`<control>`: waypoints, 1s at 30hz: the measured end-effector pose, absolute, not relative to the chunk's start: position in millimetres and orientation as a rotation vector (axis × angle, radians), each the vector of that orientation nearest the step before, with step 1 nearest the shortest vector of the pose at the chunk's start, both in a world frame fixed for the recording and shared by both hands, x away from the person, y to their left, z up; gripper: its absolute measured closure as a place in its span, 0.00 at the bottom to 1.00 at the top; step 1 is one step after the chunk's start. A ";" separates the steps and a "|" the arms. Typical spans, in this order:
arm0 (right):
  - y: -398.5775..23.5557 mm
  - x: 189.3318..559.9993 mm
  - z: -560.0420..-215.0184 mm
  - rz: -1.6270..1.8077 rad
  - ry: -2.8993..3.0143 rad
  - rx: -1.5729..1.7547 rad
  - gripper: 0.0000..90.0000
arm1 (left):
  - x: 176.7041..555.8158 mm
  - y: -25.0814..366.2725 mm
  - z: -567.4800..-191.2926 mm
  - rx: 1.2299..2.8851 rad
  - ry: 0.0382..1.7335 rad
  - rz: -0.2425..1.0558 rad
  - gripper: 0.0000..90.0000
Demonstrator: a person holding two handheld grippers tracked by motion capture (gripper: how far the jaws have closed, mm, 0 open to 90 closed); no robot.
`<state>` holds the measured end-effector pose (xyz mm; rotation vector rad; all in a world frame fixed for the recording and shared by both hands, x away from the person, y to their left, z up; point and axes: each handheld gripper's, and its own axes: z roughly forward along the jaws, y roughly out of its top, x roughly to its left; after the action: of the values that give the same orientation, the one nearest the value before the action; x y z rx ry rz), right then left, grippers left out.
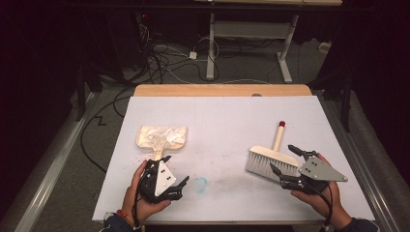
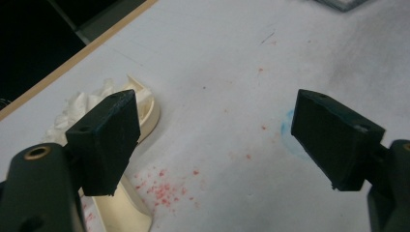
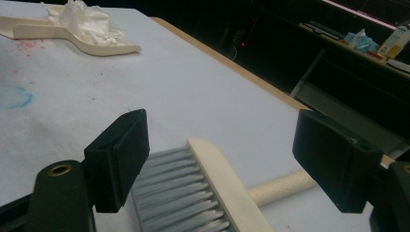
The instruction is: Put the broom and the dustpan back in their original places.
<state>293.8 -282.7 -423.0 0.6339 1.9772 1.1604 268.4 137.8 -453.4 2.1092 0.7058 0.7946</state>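
Our hands held two grippers low over the table (image 1: 217,121). We kept the right gripper (image 1: 286,159) wide open over the brush (image 1: 270,162), ready to grab it. We kept the left gripper (image 1: 175,172) open and empty beside the dustpan (image 1: 161,136), full of tissue (image 1: 162,133).

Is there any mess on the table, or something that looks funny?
Yes. Red specks are scattered on the white table beside the dustpan handle, and a smudged blue ring marks the sheet nearby. The dustpan holds crumpled white paper. The brush lies flat, not damaged.
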 end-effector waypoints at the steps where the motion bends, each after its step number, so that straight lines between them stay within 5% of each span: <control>1: -283.7 292.5 -424.4 1.161 1.977 0.641 0.23 | 267.5 138.8 -454.5 2.111 0.705 0.791 0.19; 30: -301.9 259.9 -452.5 1.064 1.893 0.745 0.19 | 256.5 161.6 -478.9 2.139 0.778 0.757 0.18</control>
<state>259.9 -301.9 -452.5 0.7450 1.8930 1.0640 256.5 161.6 -478.9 2.1390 0.7775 0.7571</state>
